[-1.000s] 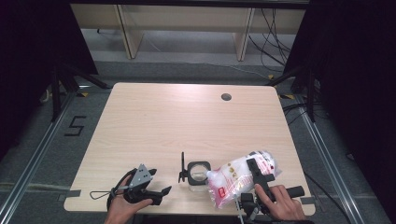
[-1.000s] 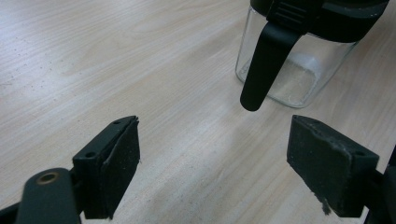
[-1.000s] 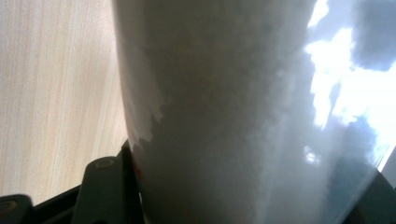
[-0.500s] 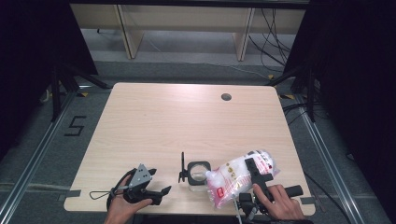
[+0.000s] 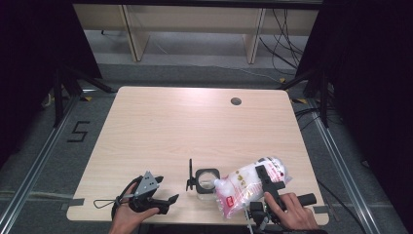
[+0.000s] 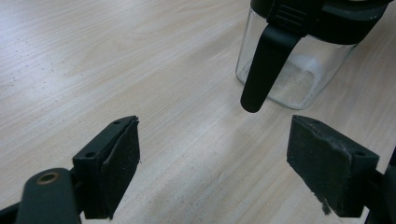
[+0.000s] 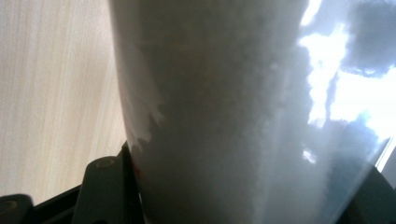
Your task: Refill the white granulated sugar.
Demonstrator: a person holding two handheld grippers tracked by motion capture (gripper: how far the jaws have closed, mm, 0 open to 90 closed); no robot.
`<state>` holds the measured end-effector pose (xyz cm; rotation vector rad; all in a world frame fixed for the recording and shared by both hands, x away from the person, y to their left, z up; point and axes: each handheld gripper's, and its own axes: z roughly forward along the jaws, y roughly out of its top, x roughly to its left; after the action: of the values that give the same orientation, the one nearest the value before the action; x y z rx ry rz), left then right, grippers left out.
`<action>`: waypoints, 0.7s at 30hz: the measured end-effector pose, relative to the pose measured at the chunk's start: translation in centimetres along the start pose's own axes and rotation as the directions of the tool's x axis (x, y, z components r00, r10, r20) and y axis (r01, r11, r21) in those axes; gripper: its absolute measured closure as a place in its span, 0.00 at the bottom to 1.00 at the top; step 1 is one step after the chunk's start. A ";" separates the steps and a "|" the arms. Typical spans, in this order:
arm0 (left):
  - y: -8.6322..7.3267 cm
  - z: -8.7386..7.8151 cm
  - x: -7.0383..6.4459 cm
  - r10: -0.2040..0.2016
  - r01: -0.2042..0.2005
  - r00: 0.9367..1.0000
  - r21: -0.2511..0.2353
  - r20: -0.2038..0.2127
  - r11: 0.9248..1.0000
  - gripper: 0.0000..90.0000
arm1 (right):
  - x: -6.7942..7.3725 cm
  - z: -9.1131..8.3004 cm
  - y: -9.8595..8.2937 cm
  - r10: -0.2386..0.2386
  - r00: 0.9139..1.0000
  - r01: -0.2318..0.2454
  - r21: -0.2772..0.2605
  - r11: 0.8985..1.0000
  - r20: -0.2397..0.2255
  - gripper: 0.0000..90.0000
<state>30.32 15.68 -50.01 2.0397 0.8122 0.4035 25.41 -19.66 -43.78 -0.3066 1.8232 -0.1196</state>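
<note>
**Bag of white powder gripped beside an open jar**

Down at the near edge of the desk [image 5: 160, 122], both of the person's hands come in from the bottom. The left claw [image 5: 168, 202] sits low at about seven o'clock on the desk, its jaws spread wide with nothing between them; in the left gripper view the bare wood shows between the two pads [image 6: 112, 163]. The right claw [image 5: 270, 178], at about five o'clock, is clamped on a clear plastic bag [image 5: 246, 187] of white powder with a red label near its lower end. The bag lies tilted, its left end just beside the jar's rim, and in the right gripper view it stands close before the camera, jaws tight on either side.

Between the two claws, at six o'clock, stands a glass jar [image 5: 206, 181] with a black square rim. Its hinged black lid [image 5: 190, 175] stands open to the jar's left. The left gripper view shows white powder in the jar's bottom.

Farther off, at about one o'clock, there is a round cable hole [image 5: 236, 101].
</note>
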 end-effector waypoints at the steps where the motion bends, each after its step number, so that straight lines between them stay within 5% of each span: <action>1: 0.0 0.0 0.0 -0.011 0.011 1.000 0.000 0.009 1.000 0.19 | 0.0 0.1 0.0 0.005 1.000 -0.005 -0.005 1.000 -0.004 0.44; 9: 0.0 0.1 0.0 -0.002 0.002 1.000 -0.002 0.006 1.000 0.19 | 0.0 0.1 -0.1 -0.017 1.000 0.017 -0.002 1.000 0.003 0.44; 11: 0.0 0.0 0.0 -0.008 0.008 1.000 0.003 0.005 1.000 0.19 | 0.1 0.0 -0.1 0.021 1.000 -0.021 0.003 1.000 0.001 0.44; 16: 0.0 0.0 0.0 -0.013 0.013 1.000 -0.007 0.001 1.000 0.19 | -0.3 0.1 -0.3 0.024 1.000 -0.024 -0.029 0.999 -0.017 0.44; 17: 0.0 0.0 0.0 -0.013 0.013 1.000 -0.006 0.008 1.000 0.19 | 0.0 0.0 -0.3 0.071 0.997 -0.071 -0.004 0.997 -0.025 0.44; 21: 0.0 0.0 0.0 -0.014 0.014 1.000 -0.008 0.007 1.000 0.19 | -0.2 0.1 -0.3 0.040 0.999 -0.041 -0.012 0.999 -0.023 0.44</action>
<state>30.28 15.68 -49.99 2.0262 0.8191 0.3904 25.62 -19.93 -43.59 -0.2776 1.8517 -0.0841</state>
